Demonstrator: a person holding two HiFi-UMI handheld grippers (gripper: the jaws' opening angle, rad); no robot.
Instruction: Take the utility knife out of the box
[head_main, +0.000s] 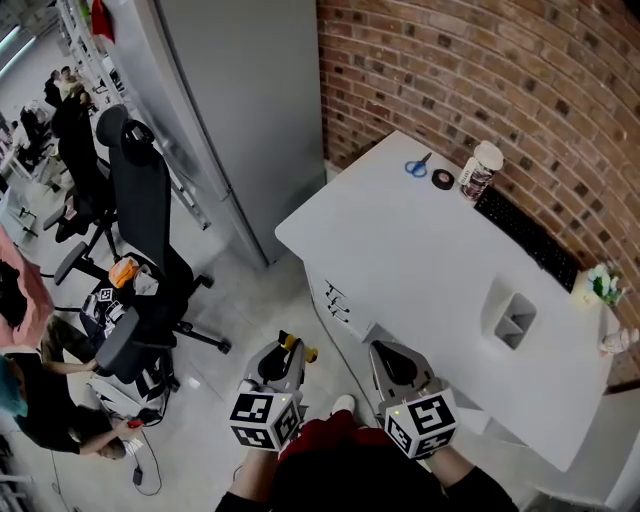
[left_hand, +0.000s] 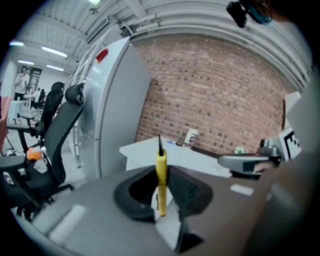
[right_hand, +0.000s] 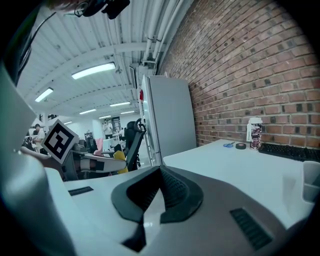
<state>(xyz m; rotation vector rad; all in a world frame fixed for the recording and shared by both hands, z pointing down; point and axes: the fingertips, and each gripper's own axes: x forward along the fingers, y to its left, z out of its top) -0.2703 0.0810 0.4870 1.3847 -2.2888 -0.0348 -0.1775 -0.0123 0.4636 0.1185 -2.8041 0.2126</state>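
Left gripper (left_hand: 161, 176): jaws pinched on the utility knife (left_hand: 161, 159). The yellow body stands upright between the pads, and a dark blade tip sticks up above the jaw line. The knife is out of the box (head_main: 511, 319) and off the table (head_main: 400, 250).

Right gripper (right_hand: 159, 181): jaws pressed together, nothing between them. It is held just beside the left gripper, on the table side.

Box, relative to the grippers: it sits on the white table, ahead of the right gripper and further to its right, well apart from the left gripper and the knife.

View differences:
- Left gripper view: shows the grip itself, with the pads on both flat sides of the yellow body and the blade end up. The box cannot be made out here.
- Head view: shows only a scrap of yellow at the left gripper's tips, but places both grippers over the floor at the table's near edge and shows the box open-topped.
- Right gripper view: shows the left gripper off to its own left as a marker cube with a yellow patch beyond.
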